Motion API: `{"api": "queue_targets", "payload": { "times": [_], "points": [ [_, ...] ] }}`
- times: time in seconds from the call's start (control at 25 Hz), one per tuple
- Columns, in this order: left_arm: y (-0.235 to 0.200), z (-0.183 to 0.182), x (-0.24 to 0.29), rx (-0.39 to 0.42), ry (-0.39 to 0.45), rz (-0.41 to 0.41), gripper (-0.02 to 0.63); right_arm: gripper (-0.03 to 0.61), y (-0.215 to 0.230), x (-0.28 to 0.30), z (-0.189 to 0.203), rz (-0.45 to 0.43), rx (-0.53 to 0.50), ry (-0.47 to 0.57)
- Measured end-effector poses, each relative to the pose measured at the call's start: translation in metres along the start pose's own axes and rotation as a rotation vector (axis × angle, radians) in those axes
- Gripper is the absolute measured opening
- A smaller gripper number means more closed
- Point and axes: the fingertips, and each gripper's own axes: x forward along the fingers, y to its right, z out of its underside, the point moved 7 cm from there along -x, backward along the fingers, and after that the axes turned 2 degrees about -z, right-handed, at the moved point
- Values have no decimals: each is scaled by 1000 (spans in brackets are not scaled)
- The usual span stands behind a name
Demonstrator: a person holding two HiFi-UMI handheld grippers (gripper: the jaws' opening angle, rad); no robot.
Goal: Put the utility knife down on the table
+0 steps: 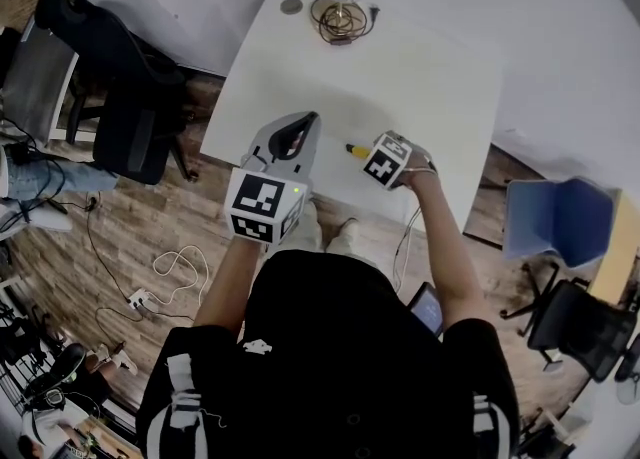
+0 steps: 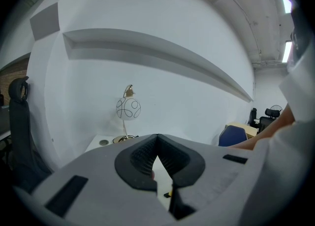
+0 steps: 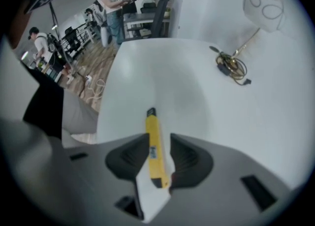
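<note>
- The right gripper (image 3: 160, 140) points steeply down at the table, its jaws spread. Neither pad seems to press on anything, though the left one looks close to the knife's side.
- The yellow utility knife (image 3: 154, 147) shows in the gap between those jaws. It appears to lie flat on the white table (image 3: 147, 72), lengthwise along the jaws' line and near the table's front edge.
- Judgement: the knife looks released, so the step in hand is backing off cleanly. The gripper should rise straight up with the jaws kept wide, so no pad drags or flips the knife. A sideways swing should wait until the tips are well above it.
- The left gripper (image 2: 157, 157) is held nearly level off to the side, jaw tips pressed together with nothing between them. It is best kept where it is.
- Farther back, a globe lamp (image 3: 261, 2) and its coiled cord (image 3: 230, 65) stand well apart from the knife.
</note>
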Motion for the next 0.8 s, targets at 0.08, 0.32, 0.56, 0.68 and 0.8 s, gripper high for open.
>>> {"api": "queue_targets", "payload": {
  "times": [0.08, 0.32, 0.56, 0.68, 0.8],
  "points": [
    [2, -2, 0, 4, 5, 0, 15, 118, 1, -9, -3, 19, 16, 41],
    [8, -13, -4, 26, 30, -2, 15, 52, 4, -49, -11, 77, 102, 201],
    [17, -24, -11, 47, 59, -6, 15, 38, 10, -97, -17, 181, 167, 335],
    [19, -31, -14, 65, 74, -7, 15, 35, 9, -126, -23, 215, 193, 439],
    [23, -39, -19, 80, 93, -9, 15, 34, 7, -156, -27, 258, 214, 546]
  ]
}}
